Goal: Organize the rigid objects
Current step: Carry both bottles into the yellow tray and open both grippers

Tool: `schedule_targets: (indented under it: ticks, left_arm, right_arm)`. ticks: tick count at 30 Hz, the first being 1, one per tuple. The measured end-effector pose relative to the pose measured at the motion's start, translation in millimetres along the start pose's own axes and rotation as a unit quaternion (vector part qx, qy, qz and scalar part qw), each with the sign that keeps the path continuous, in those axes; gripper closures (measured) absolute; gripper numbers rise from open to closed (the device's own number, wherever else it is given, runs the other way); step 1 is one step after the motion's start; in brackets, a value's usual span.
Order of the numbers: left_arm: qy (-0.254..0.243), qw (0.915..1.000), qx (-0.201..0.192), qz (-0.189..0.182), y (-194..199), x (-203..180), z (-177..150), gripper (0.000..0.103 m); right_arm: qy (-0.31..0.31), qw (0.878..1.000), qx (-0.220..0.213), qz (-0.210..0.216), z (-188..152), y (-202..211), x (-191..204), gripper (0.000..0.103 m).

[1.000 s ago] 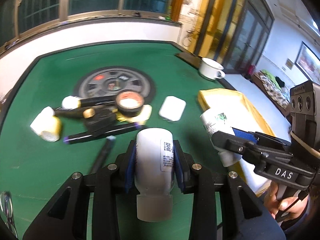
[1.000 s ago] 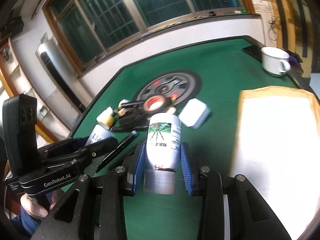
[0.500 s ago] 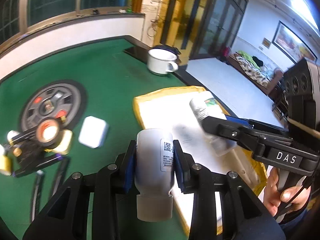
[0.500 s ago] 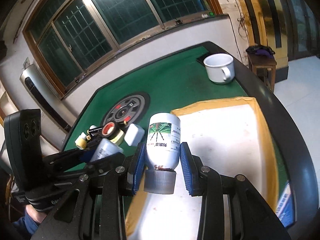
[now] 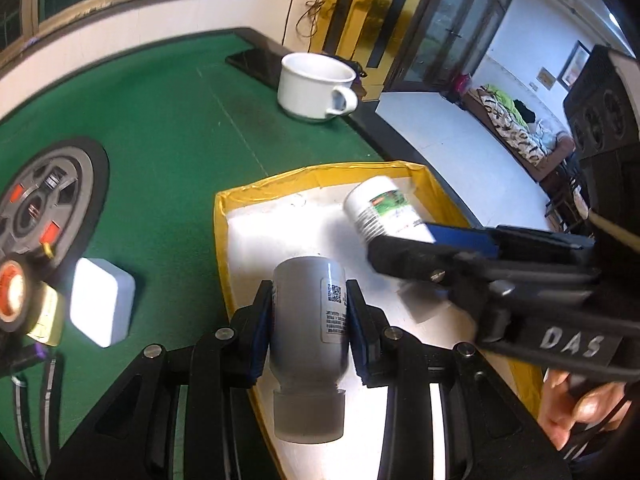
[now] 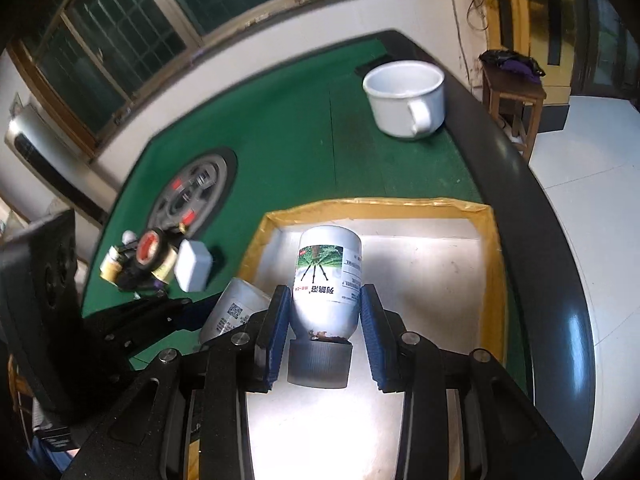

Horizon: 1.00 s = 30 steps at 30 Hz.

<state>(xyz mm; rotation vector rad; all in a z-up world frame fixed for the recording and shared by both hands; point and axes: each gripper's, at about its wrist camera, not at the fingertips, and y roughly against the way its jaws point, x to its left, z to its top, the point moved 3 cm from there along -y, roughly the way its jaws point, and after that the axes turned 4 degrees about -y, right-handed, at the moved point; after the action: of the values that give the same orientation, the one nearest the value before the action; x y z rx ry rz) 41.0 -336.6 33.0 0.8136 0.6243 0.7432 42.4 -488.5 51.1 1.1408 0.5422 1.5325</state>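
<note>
Left gripper (image 5: 310, 322): blue-padded fingers (image 5: 260, 332) clamped tight on a plain white bottle (image 5: 308, 320), cap end toward the camera, QR-code label facing up. Bottle held above the near left part of the yellow-rimmed tray (image 5: 221, 216).

Right gripper (image 6: 325, 330): fingers (image 6: 276, 332) closed on a green-label bottle (image 6: 326, 280), dark cap toward the camera, brownish residue at the neck. It hangs over the tray's white floor. In the left wrist view this same bottle (image 5: 382, 212) sits tilted above the tray's far right area, well clear of the white bottle.

Tray lies on the green counter (image 5: 168, 128), near its dark right edge.

Left of the tray: a white square case (image 5: 100, 308), then a cluster with a black tape roll (image 6: 150, 250), small yellow-capped bottle (image 6: 111, 266) and dark pens, partly blurred. A printed wheel graphic (image 6: 192, 190) lies beyond. A white mug (image 5: 314, 86) stands at the far corner, handle to the right.
</note>
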Motion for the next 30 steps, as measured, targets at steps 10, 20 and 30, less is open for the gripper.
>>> schedule_targets:
  ticks: [10,20,30]
  left_arm:
    - [0.014,0.9996,0.026,0.001,-16,3,1,0.072]
    - [-0.001,0.9992,0.036,-0.013,-18,-1,0,0.07]
    - [0.004,0.9992,0.033,-0.021,-17,2,5,0.069]
  right_arm:
    - [-0.002,0.999,0.026,-0.028,15,-33,-12,0.072]
    - [-0.015,0.999,0.036,-0.026,25,-43,-19,0.071]
    - [-0.018,0.999,0.033,-0.031,27,-36,-21,0.062]
